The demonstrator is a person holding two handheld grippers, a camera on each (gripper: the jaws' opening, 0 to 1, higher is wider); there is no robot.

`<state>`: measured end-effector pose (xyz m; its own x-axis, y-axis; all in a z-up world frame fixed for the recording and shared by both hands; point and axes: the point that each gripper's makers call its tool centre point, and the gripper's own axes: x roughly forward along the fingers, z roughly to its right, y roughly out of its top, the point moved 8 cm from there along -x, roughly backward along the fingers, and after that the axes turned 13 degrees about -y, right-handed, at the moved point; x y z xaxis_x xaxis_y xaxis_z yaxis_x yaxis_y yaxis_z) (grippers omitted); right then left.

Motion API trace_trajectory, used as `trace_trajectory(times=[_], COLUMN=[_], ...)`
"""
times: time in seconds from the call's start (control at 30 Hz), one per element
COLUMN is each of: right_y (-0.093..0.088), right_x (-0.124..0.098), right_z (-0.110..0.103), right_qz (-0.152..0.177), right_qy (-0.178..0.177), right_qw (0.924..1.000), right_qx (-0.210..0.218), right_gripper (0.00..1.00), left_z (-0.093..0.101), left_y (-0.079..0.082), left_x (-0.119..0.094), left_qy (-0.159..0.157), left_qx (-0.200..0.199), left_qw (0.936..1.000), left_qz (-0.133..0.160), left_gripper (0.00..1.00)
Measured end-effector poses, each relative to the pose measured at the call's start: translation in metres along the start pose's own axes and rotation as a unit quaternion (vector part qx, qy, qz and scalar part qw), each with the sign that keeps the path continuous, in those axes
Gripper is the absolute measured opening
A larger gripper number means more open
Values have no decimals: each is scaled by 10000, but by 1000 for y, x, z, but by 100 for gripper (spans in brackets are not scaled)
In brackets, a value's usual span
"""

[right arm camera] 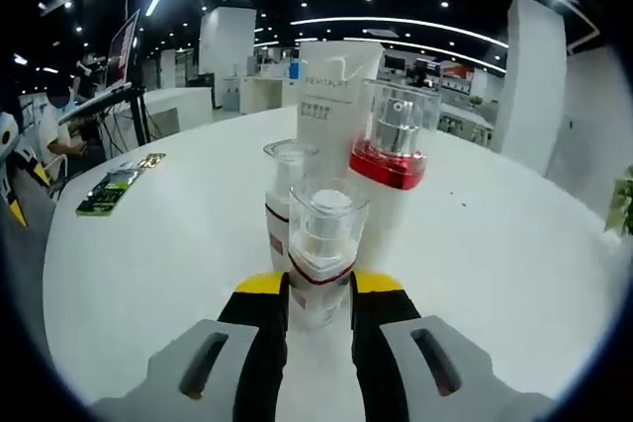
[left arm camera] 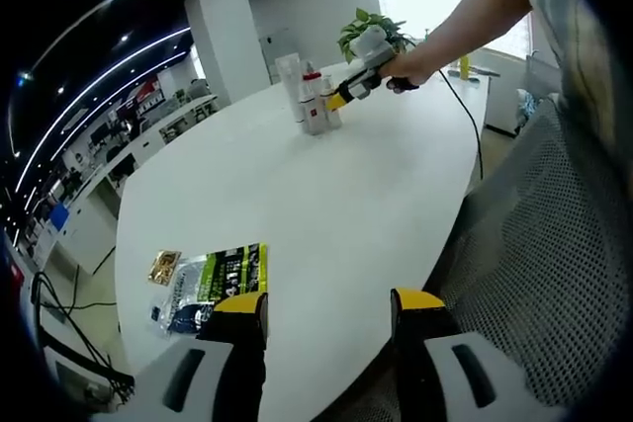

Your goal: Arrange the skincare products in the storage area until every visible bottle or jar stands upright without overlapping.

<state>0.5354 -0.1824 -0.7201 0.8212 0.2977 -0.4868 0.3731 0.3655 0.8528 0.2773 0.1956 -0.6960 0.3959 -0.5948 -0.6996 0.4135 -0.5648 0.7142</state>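
A large white oval table is seen in the left gripper view, with a green snack packet lying at about seven o'clock near its edge. At twelve o'clock in the right gripper view a tall white tube stands upright; at one o'clock is a taller bottle with a red collar, and at eleven o'clock a clear-capped bottle. At the centre, the small clear-capped bottle is held upright between the jaws of the right gripper, which are closed snugly on its lower body. The left gripper is spread wide and holds nothing. The bottle should be lowered straight, kept vertical, and set just beside its neighbours without touching; release is best made slowly so it is not tipped.
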Motion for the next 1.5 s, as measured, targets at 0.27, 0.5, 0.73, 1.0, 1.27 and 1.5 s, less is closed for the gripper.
trace_trajectory(times=[0.27,0.5,0.73,1.0,1.27,1.5], right_y=[-4,-11,-14,1,4,1], right_x=[-9,-12,-8,-2,-4,-9], right_z=[0,13,6,-5,-3,-3], right_qz=[-87,-182,-251,-156,-99,-33], right_qy=[-72,-289,-266,-490,-856,-1144], right_qw=[9999,9990,9964,9902,9858,9841], right_qx=[-94,298,764,1299,1442,1356], right_gripper=[19,19,25,27,18,17], left_z=[2,2,2,1,0,-1], left_y=[0,0,-1,-4,-4,-5], left_x=[2,2,2,2,2,2], left_qy=[-82,-72,-67,18,53,71], left_qx=[64,42,71,215,230,239], left_qw=[9999,10000,9999,9995,9993,9993], left_qz=[-22,-31,-76,-249,-275,-289], left_gripper=[51,50,50,46,46,46])
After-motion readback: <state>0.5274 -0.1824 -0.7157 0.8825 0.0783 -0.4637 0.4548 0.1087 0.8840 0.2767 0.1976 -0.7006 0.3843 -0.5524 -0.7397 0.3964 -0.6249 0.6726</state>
